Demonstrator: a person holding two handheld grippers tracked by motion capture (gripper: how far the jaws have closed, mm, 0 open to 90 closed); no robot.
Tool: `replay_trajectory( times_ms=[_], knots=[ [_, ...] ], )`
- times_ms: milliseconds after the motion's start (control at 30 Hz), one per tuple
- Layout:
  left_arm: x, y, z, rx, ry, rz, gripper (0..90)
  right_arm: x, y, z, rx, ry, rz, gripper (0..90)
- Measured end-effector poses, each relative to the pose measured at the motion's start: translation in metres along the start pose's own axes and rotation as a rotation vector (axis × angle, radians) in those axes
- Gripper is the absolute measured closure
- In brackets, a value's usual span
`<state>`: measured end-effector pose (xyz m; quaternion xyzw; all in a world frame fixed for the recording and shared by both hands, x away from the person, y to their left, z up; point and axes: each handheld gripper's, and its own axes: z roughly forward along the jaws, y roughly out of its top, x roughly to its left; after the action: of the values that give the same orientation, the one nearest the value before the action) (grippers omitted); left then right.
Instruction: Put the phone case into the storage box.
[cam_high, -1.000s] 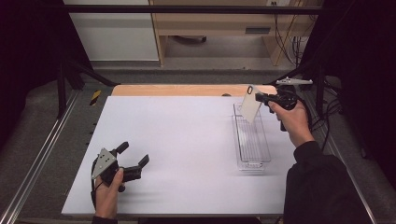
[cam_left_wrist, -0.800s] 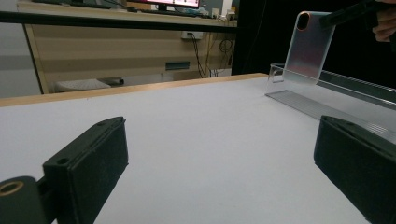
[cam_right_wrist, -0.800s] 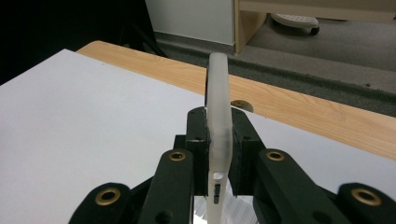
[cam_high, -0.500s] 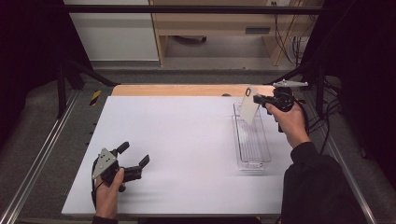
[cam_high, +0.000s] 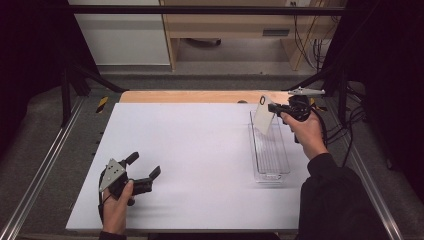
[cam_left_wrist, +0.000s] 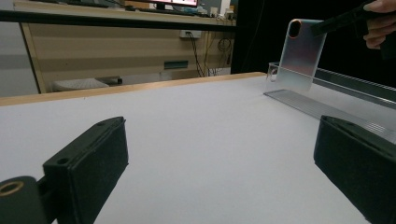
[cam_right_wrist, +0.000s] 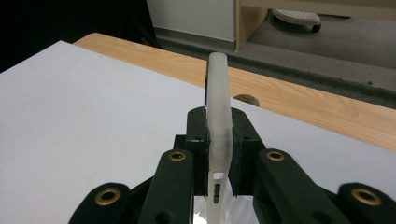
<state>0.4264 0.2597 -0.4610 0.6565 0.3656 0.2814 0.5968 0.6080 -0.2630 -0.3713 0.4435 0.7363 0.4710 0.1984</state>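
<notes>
A translucent white phone case (cam_high: 263, 119) with an orange-rimmed camera hole hangs tilted over the far end of a clear plastic rack (cam_high: 270, 155). My right gripper (cam_high: 272, 108) is shut on the case's upper edge. Seen edge-on in the right gripper view, the phone case (cam_right_wrist: 218, 121) is pinched between both pads, right gripper (cam_right_wrist: 218, 154). My left gripper (cam_high: 145, 167) rests low at the near left of the white table (cam_high: 190, 150), open with nothing between its fingers. From the left gripper view the phone case (cam_left_wrist: 301, 53) shows above the rack (cam_left_wrist: 336, 98), with the left gripper (cam_left_wrist: 219, 168) spread wide.
A wooden strip (cam_high: 200, 96) runs along the table's far edge. Metal rails (cam_high: 45, 165) flank the table on both sides. Cables (cam_high: 340, 125) trail at the right. Cabinets and a wooden desk stand beyond the table.
The right hand has shifted the phone case slightly toward the rack's far end. The left gripper has stayed put.
</notes>
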Motion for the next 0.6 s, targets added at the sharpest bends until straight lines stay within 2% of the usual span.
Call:
replay_trajectory(
  times_ms=[600],
  knots=[
    [0.000, 0.001, -0.001, -0.008, 0.005, 0.000, 2.3, 0.008, -0.001, 0.014, 0.026, -0.005, -0.016, 81.0]
  ],
)
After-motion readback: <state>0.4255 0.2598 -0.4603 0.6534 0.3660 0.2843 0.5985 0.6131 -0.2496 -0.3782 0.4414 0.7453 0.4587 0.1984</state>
